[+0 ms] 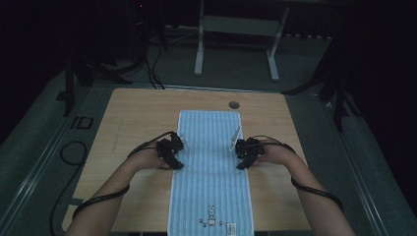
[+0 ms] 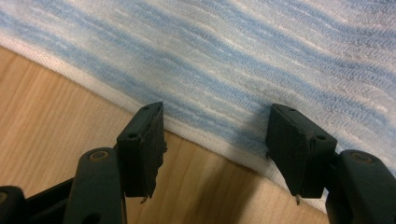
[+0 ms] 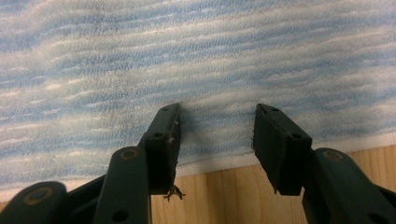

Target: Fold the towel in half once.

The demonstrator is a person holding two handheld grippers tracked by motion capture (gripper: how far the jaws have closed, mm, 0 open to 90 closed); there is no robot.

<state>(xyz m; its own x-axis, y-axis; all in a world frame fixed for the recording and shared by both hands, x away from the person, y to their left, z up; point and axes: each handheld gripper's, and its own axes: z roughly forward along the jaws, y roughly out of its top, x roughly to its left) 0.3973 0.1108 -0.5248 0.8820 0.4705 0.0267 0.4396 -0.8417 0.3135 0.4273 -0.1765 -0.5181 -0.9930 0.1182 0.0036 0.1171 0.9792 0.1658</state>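
Dim workshop surroundings frame a pale wooden desk point(image 1: 137, 118), where a blue-and-white striped towel point(image 1: 210, 147) lies flat and lengthwise down the middle, its near end hanging at the desk's front edge with a small printed motif point(image 1: 211, 219) showing. Halfway along the cloth, a person's two forearms reach in from the bottom, setting the left hand-held gripper point(image 1: 172, 158) at the towel's left hem and the right hand-held gripper point(image 1: 243, 158) at its right hem. In the left gripper view, the left hand-held gripper point(image 2: 215, 140) stands spread, its black jaws straddling the white hem with nothing pinched between them; in the right gripper view, the right hand-held gripper point(image 3: 217, 140) is likewise spread, its tips over the striped pile just inside the edge. The work in hand looks like a paired grasp ahead of a fold. To do it well, both grippers should probably bite the hems at matching points, catching the cloth alone and not scraping the wood.
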